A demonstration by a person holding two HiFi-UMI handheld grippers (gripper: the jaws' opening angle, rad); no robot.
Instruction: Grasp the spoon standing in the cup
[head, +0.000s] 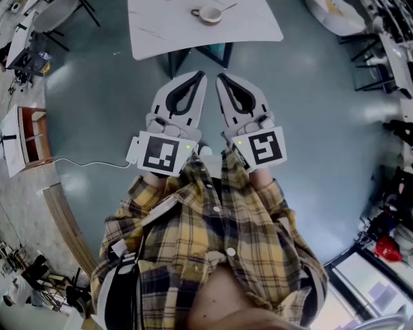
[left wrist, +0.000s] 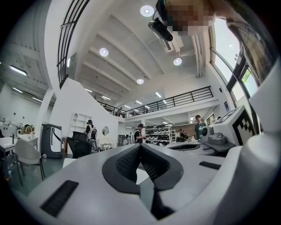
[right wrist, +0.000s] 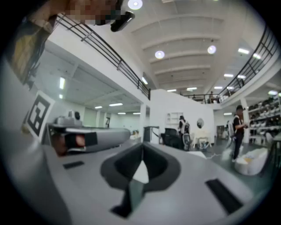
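Left gripper [head: 197, 77] and right gripper [head: 222, 78]: both closed, empty, held level side by side, apparently a ready stance. Spoon [head: 227, 8] leans in cup [head: 209, 14] on surface [head: 258, 29], well ahead; approach not begun

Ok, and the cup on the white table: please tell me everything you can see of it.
The cup is small and round, pale inside with a darker rim; it is too small in the head view to tell its material. A small loop handle sticks out on its left side in the picture. It stands upright on the white table, with bare tabletop around it. The spoon rests in it, its handle leaning out over the rim toward the upper right. Nothing else touches it.
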